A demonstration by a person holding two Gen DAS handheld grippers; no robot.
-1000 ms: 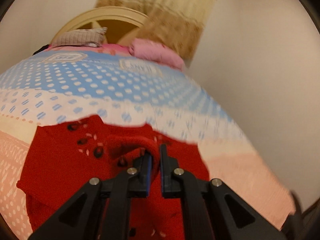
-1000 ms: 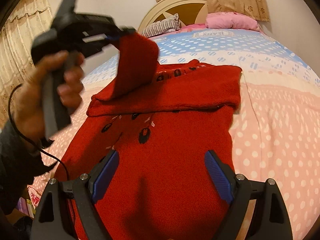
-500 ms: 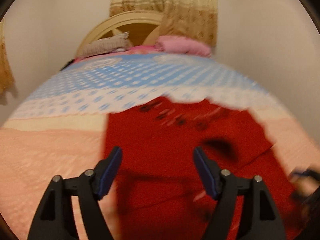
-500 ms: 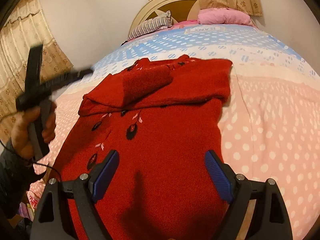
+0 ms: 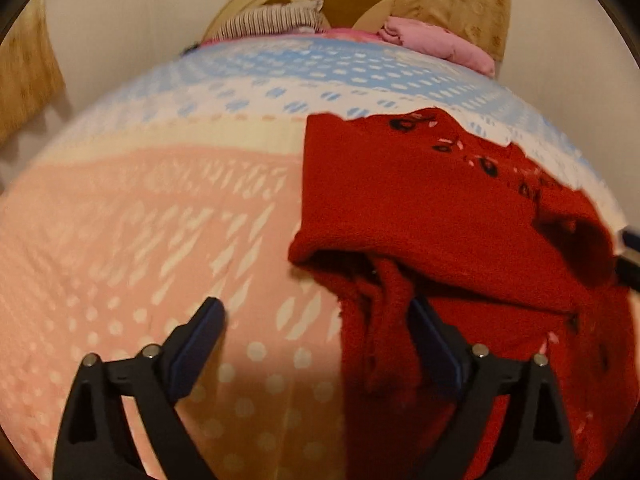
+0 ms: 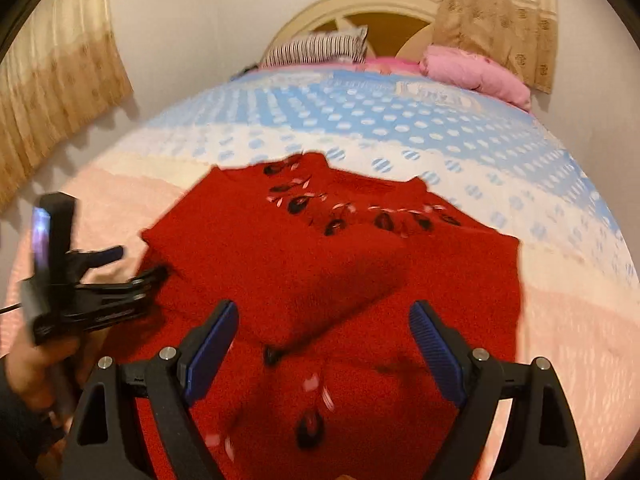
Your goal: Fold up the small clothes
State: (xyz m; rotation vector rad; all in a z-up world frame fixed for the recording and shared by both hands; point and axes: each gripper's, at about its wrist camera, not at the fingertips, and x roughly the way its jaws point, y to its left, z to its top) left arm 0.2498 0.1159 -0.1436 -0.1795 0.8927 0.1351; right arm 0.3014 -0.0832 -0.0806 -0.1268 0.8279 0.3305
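A small red knitted sweater [image 6: 320, 264] with dark flower embroidery lies flat on the bed, its sleeves folded across the chest. In the left wrist view the sweater [image 5: 420, 208] fills the right half. My left gripper [image 5: 316, 320] is open and empty, low over the sweater's left edge, its right finger over the red fabric. It also shows in the right wrist view [image 6: 132, 268] at the sweater's left side. My right gripper [image 6: 324, 328] is open and empty, above the sweater's lower body.
The bedspread [image 6: 400, 120] is dotted, pink near me, white and blue farther off. A striped pillow [image 6: 320, 46] and a pink pillow [image 6: 476, 72] lie by the cream headboard [image 6: 352, 8]. Curtains [image 6: 52, 80] hang at left and behind.
My left gripper let go of the sleeve, which now lies folded over the chest, opened, and swung down to the sweater's left edge. My right gripper moved forward over the body.
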